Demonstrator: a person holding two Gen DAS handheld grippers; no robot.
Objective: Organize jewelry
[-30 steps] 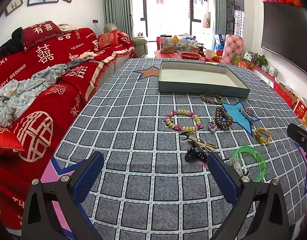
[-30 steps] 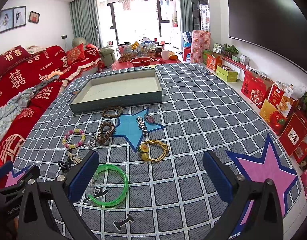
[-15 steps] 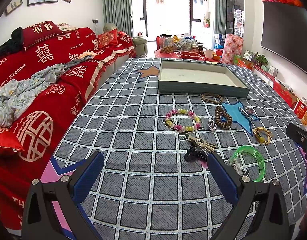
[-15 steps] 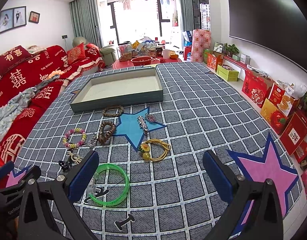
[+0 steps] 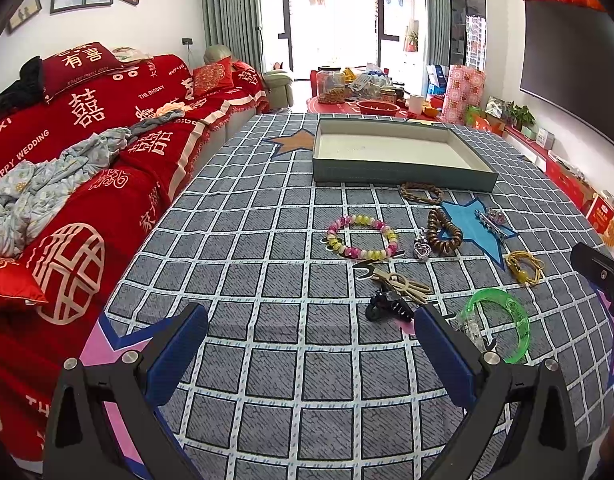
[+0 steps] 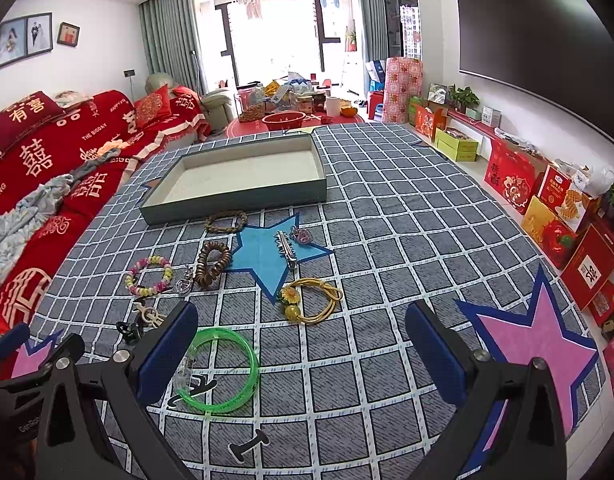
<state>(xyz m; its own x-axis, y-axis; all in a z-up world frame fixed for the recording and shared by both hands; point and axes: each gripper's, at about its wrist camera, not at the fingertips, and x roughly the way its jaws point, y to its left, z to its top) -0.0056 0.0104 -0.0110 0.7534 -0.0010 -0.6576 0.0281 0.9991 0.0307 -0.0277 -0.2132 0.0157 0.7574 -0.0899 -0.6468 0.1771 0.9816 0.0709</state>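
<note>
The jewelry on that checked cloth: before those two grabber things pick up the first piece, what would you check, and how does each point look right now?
1. Left gripper jaws open and holding nothing: ok.
2. Right gripper jaws open and holding nothing: ok.
3. Tray has room: ok, its floor looks bare.
4. A piece within easy reach: ok, the green bangle lies flat just ahead of the right gripper, beside its left finger.
5. Pieces apart from each other: not ok, the black clip lies against the beige clip, and the heart charm sits against the brown bead coil.
6. Bangle free of the clear piece at its rim: cannot tell.
</note>
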